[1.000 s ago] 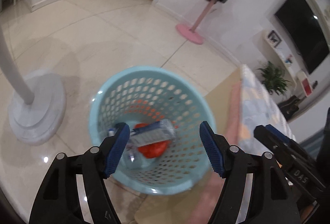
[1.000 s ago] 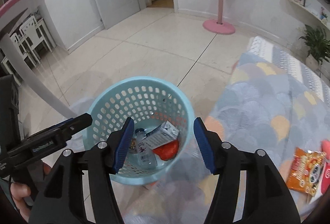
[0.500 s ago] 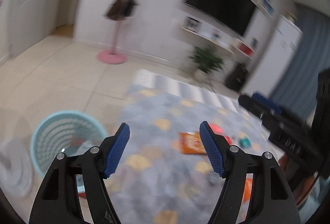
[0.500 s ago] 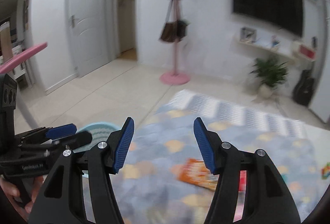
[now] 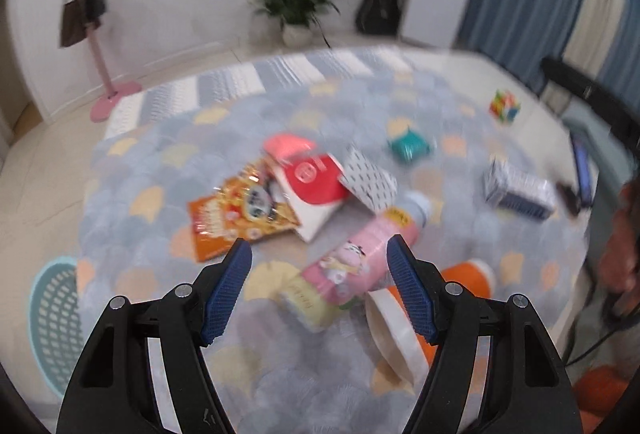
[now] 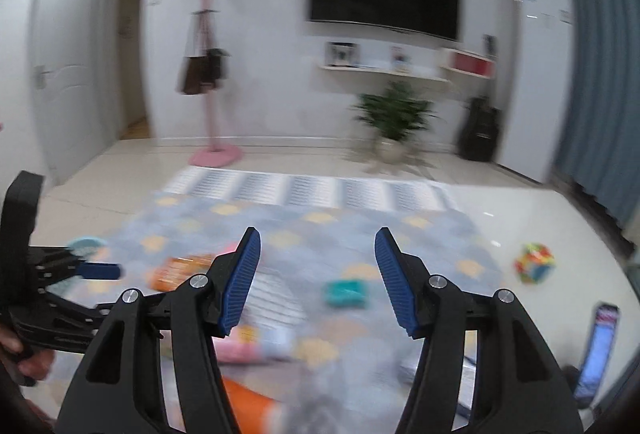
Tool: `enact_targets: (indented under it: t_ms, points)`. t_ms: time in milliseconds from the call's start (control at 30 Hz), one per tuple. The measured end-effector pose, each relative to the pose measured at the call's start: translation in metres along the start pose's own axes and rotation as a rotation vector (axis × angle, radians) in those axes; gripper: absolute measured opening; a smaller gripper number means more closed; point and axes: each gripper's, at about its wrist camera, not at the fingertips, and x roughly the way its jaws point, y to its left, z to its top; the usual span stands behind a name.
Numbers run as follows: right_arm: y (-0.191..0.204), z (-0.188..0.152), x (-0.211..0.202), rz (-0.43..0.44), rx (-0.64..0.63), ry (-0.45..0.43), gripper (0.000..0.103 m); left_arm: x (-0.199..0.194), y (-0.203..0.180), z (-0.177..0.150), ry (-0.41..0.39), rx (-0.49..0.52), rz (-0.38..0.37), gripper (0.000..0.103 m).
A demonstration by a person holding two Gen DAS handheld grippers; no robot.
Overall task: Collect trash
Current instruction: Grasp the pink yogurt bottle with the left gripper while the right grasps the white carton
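Note:
My left gripper (image 5: 319, 288) is open and empty above a patterned rug (image 5: 152, 170) strewn with trash. A pink bottle (image 5: 356, 262) lies just ahead between its fingers. An orange snack bag (image 5: 236, 210), a red and white packet (image 5: 312, 186), a spotted carton (image 5: 370, 182) and an orange cup (image 5: 472, 274) lie around it. The light blue basket (image 5: 48, 318) stands at the left edge. My right gripper (image 6: 318, 274) is open and empty, held higher over the rug (image 6: 304, 230). The left gripper (image 6: 96, 270) shows at the left of the right wrist view.
A teal object (image 5: 408, 146), a colourful cube (image 5: 505, 106), a blue-white carton (image 5: 520, 190) and a phone (image 5: 582, 170) lie on the right. A pink coat stand (image 6: 212, 82), potted plant (image 6: 394, 118) and wall television (image 6: 384, 0) stand at the far wall.
Both grippers have swung right, away from the basket, and now face the rug with the scattered trash. Both stay open and empty.

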Motion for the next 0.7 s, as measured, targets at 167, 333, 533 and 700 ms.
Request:
enact_targets:
  t_ms: [167,333,533,700]
  points:
    - [-0.066,-0.033,0.015,-0.062,0.012,0.095,0.056,0.051,-0.026,0.004,0.12,0.102,0.036,0.069]
    - [-0.116,-0.071,0.038,-0.094,0.079,0.198,0.056,0.077,-0.029,0.005,0.182,0.081,-0.047,0.069]
    - [-0.157,-0.104,0.068,-0.079,0.191,0.319,0.056,0.096,-0.042,0.002,0.244,0.125,-0.052,0.073]
    - [-0.169,-0.116,0.075,-0.001,0.258,0.386,0.056,0.107,-0.045,0.002,0.265,0.107,-0.042,0.074]
